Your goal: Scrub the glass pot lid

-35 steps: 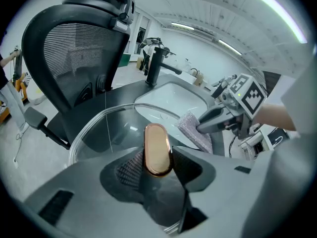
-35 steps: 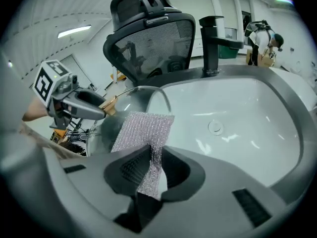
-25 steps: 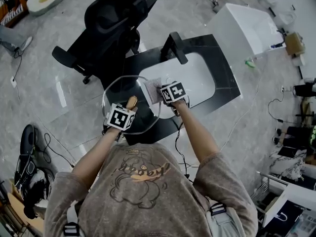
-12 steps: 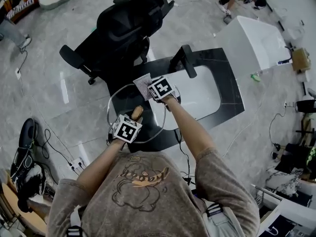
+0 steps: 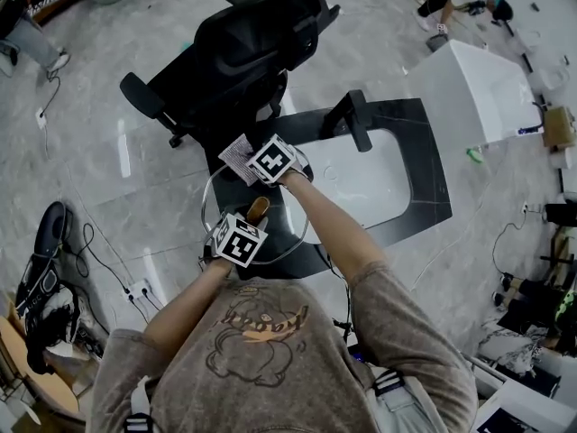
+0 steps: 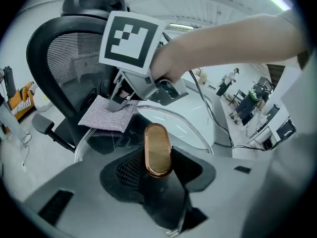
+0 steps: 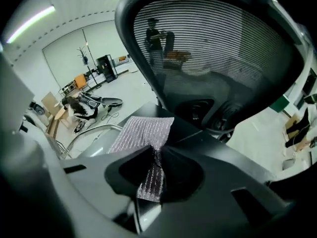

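Clamping the copper-coloured knob (image 6: 157, 150) of the glass pot lid (image 6: 190, 128), the left gripper (image 6: 157, 168) has its two dark jaws closed against the knob's sides, with the knob standing upright between them. The lid spreads out ahead of this gripper as a clear disc with a bright rim, held roughly level in front of the person's chest; the head view shows the same lid (image 5: 222, 198) as a ring around the left gripper (image 5: 252, 216). At the far edge of the lid, straight ahead of the left gripper, the right gripper (image 6: 119, 102) meets it from the opposite side. In the right gripper view, the right gripper (image 7: 151, 178) has its jaws pinched together on the near end of a silvery mesh scrubbing cloth (image 7: 144, 132), and the free part of the cloth fans out ahead of the jaws. The left gripper view shows that cloth (image 6: 106, 115) lying flat on the lid's far rim; firm contact with the glass cannot be confirmed. Just beyond the right gripper stands a black mesh office chair (image 7: 218, 58), its backrest filling that view. To the right of both grippers, in the head view, is a black counter (image 5: 425, 165) holding a white sink basin (image 5: 365, 183) with a dark faucet (image 5: 354, 117) at its far edge.
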`<state>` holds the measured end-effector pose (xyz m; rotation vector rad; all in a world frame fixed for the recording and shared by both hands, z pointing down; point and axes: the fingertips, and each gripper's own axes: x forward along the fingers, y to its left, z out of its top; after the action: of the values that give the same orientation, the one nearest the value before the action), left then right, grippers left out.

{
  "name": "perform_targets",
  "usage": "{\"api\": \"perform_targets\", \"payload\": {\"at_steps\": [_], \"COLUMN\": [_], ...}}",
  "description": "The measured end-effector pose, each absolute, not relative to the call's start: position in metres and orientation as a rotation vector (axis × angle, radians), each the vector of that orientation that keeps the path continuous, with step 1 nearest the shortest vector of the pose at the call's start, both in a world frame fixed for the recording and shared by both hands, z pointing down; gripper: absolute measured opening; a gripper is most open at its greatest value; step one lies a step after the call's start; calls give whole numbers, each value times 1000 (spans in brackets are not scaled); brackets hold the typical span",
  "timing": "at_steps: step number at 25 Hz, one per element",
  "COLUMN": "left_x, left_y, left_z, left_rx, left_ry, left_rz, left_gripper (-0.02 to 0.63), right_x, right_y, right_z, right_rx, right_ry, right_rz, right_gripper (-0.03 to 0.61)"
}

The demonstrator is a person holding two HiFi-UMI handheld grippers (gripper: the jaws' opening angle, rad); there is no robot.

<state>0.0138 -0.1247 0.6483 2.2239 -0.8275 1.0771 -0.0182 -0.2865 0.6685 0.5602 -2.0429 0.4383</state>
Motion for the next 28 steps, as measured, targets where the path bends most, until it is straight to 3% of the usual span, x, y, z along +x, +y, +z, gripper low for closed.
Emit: {"api": "perform_targets", "payload": {"at_steps": [11,28], "left_x": [13,12], "left_y": [-125,-127], "left_z": [649,652], "left_rx": [2232,2254], "left_ry": [-861,-923], "left_rz": [1084,1049], "left_gripper": [187,187], "right_x": [-106,-146], "right_y": [-236,-154], "right_z": [668,671], "right_rx": [131,-392], "right_ry": [-2126,-1946], "right_rz": [336,230], "right_gripper": [75,77]}}
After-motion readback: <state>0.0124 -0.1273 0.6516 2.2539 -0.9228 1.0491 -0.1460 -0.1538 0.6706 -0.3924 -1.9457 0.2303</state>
